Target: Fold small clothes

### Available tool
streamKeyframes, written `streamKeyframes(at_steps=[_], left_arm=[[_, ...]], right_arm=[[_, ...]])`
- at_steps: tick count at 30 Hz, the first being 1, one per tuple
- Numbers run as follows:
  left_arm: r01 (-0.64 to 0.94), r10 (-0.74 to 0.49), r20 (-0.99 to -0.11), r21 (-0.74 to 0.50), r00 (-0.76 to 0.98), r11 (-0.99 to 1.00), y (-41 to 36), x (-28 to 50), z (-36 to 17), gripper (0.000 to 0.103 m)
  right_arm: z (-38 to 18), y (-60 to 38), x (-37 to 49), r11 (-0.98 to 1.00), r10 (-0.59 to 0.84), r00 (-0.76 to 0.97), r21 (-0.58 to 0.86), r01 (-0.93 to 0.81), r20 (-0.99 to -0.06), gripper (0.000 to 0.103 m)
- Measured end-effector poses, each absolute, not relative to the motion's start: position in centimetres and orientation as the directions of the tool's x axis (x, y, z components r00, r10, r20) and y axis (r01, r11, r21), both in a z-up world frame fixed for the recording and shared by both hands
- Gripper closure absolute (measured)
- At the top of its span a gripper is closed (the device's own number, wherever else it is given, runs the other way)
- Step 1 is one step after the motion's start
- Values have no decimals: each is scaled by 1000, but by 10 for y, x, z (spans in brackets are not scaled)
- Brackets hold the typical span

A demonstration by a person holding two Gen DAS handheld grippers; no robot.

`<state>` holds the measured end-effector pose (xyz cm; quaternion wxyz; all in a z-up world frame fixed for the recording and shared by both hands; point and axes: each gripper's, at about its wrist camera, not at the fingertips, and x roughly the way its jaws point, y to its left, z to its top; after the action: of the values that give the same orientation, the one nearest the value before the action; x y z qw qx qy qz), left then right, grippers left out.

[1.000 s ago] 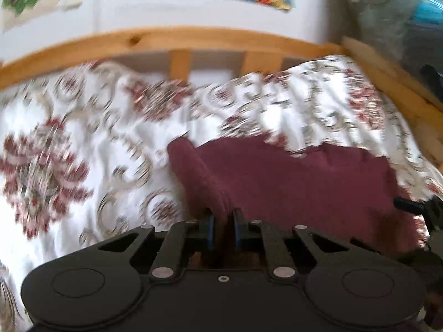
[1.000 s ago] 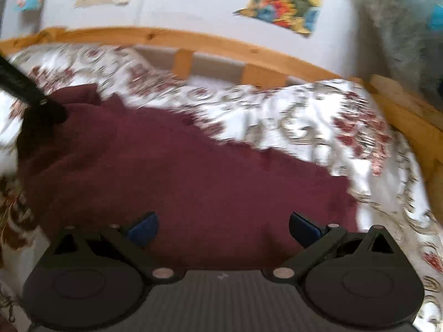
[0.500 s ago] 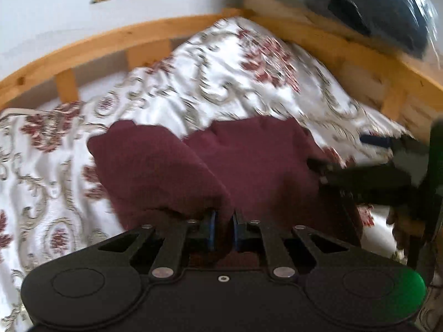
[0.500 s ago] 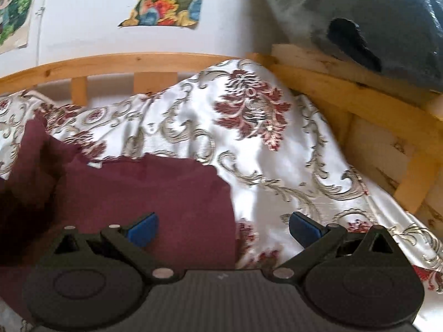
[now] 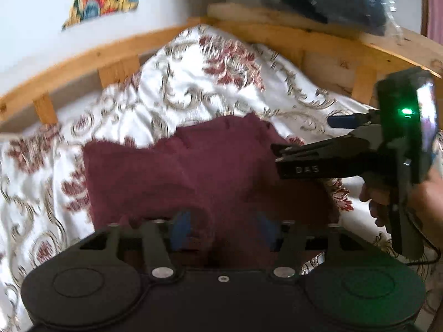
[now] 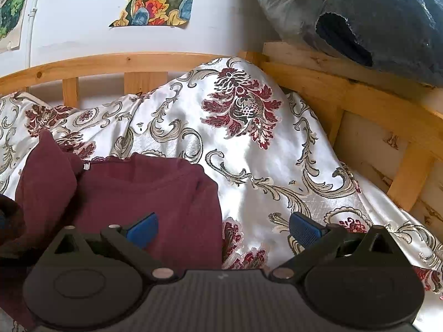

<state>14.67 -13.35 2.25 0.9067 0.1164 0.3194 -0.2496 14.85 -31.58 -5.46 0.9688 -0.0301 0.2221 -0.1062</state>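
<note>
Where lettering could be read, "DAS" was noted on the right gripper (image 5: 279, 149) at mid-right of the left view. Both sets of fingers were spread; the left gripper (image 5: 224, 232) held nothing. A maroon garment (image 6: 144, 191) was recorded at lower left, on the floral bedspread (image 6: 249, 144).

Matt maroon knit garment (image 6: 144, 193), glossy satin bedspread (image 6: 249, 149), bare wooden bed frame (image 6: 346, 94)
</note>
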Motion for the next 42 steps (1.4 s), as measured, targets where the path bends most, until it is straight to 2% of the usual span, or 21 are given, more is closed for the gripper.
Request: streamKeyframes(at_steps=[2, 4, 7, 9, 14, 20, 23, 26, 28, 32, 35, 38, 40, 42], left_arm=[[535, -384, -608, 80, 695, 841, -132, 137, 27, 33], [524, -380, -581, 96, 720, 846, -129, 129, 31, 20], [475, -345, -552, 108, 759, 873, -119, 123, 33, 10], [445, -313, -552, 119, 773, 888, -112, 123, 31, 8], [387, -218, -597, 171, 773, 906, -93, 130, 14, 8], [370, -166, -634, 202, 755, 907, -79, 136, -7, 8], [393, -180, -639, 207, 748, 896, -77, 136, -13, 9], [416, -188, -636, 229, 748, 880, -78, 135, -18, 11], [424, -193, -634, 234, 749, 875, -80, 137, -19, 12], [427, -202, -633, 225, 747, 876, -76, 138, -20, 15], [439, -210, -650, 211, 730, 873, -72, 141, -22, 27], [443, -203, -661, 217, 722, 870, -71, 143, -24, 44], [440, -190, -655, 240, 731, 865, -72, 142, -24, 56], [438, -184, -652, 251, 736, 863, -73, 141, -24, 60]], right_arm=[[-55, -316, 148, 975, -220, 880, -104, 194, -421, 0], [-54, -317, 146, 976, -216, 887, -92, 196, -407, 0], [-51, -318, 142, 983, -182, 914, -46, 178, -362, 0], [-47, -315, 138, 989, -145, 938, -19, 147, -315, 0], [-40, -304, 136, 999, 21, 970, 31, -14, -242, 0], [-46, -288, 156, 945, 304, 916, 203, -255, -263, 0], [-52, -278, 175, 915, 380, 875, 259, -309, -299, 0], [-62, -278, 201, 870, 446, 833, 378, -317, -328, 1], [-69, -283, 213, 831, 488, 805, 460, -312, -336, 11], [-77, -284, 224, 802, 524, 776, 510, -311, -351, 18], [-84, -280, 230, 769, 560, 751, 556, -315, -349, 25], [-88, -276, 237, 732, 591, 731, 606, -310, -340, 34], [-90, -272, 242, 726, 596, 726, 616, -306, -343, 54], [-90, -268, 244, 727, 590, 730, 620, -296, -344, 70]])
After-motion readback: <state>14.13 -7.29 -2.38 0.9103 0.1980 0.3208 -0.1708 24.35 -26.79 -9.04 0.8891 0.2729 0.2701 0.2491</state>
